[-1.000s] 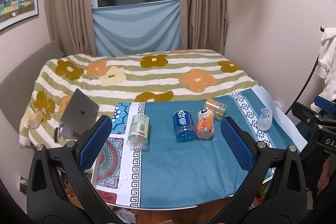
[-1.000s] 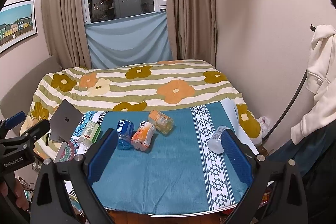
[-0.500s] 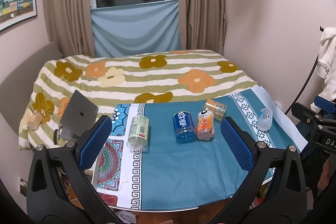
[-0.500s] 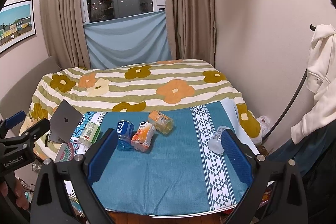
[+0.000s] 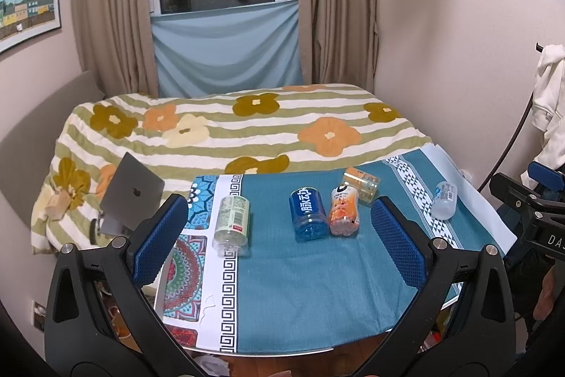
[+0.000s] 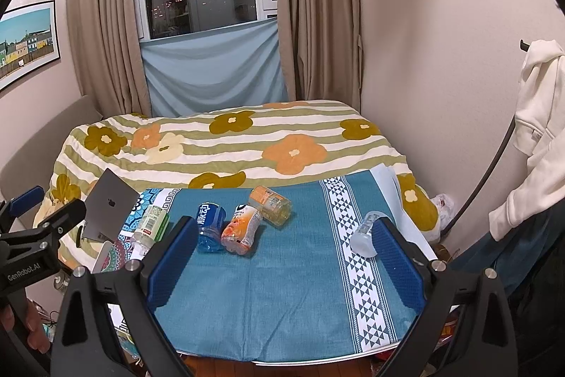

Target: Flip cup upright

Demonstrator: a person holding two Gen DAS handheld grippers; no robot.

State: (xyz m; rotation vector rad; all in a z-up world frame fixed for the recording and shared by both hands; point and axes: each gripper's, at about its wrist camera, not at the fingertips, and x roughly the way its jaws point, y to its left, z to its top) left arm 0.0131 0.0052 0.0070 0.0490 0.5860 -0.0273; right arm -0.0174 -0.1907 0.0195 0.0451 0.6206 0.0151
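Note:
Several cut-off bottle cups lie on their sides on the teal tablecloth [image 5: 300, 288]. A green-labelled cup [image 5: 232, 224] lies at the left, a blue cup [image 5: 308, 213] and an orange cup [image 5: 344, 210] side by side in the middle, an amber cup [image 5: 362, 183] behind them, and a clear cup [image 5: 444, 199] at the right. All of them show in the right wrist view too, the clear cup [image 6: 366, 233] by my right finger. My left gripper [image 5: 279, 242] and right gripper [image 6: 282, 262] are both open, empty and held above the table's near side.
A bed with a flowered striped blanket [image 5: 247, 126] lies behind the table. A grey laptop [image 5: 132, 195] stands at the left of the table. A white garment [image 6: 540, 115] hangs at the right. The table's front edge [image 5: 275, 354] is close below.
Both views have tilted up and drifted slightly, so the table sits a little lower in the frames. The cups have not moved. Both grippers stay open.

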